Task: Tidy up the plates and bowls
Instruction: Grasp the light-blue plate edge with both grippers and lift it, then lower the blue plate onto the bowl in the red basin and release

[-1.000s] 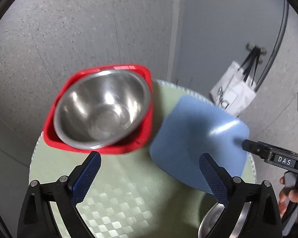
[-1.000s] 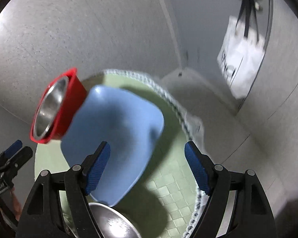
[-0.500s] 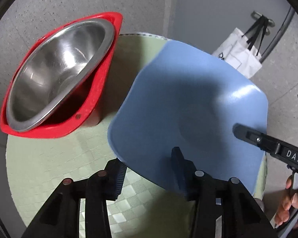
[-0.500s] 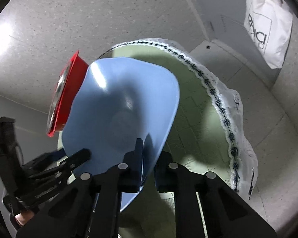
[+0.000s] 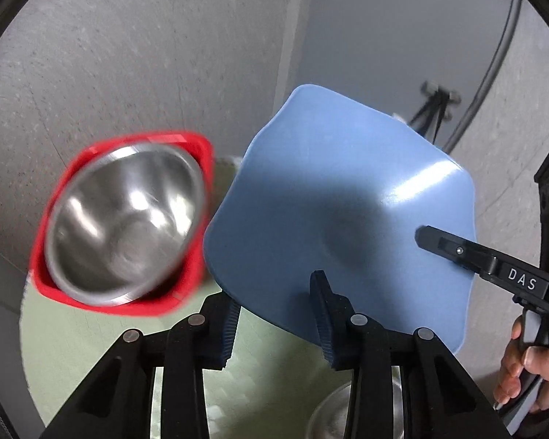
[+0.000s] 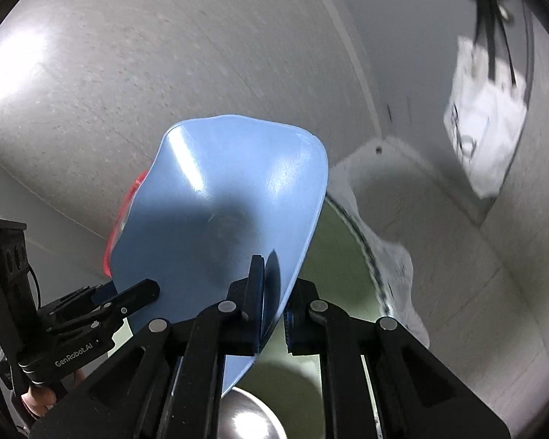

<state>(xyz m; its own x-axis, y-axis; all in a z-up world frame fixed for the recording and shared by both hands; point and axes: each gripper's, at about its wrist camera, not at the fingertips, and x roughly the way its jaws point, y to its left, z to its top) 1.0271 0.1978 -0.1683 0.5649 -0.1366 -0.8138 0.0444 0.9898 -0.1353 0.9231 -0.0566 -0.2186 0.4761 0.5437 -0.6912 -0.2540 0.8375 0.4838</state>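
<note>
A blue square plate (image 5: 329,201) hangs tilted above the green round table (image 5: 73,347), held at two edges. My left gripper (image 5: 274,292) has the plate's near edge between its pads, one finger under and one on top, and its jaws are still closing. My right gripper (image 6: 272,285) is shut on the plate's (image 6: 219,201) other edge; in the left wrist view the right gripper (image 5: 432,237) reaches in from the right. A steel bowl (image 5: 124,226) sits inside a red square bowl (image 5: 201,153) to the plate's left.
A second steel bowl (image 5: 333,417) stands on the table under the plate, near the front. A person's hand (image 5: 527,362) grips the right handle. The table's white fringe (image 6: 395,256) marks its edge, and a white bag (image 6: 483,120) hangs on the wall.
Both grippers went from open around the blue plate to closed on its edges. The plate has come up off the table and tilted; the red bowl now looks lower and further left.
</note>
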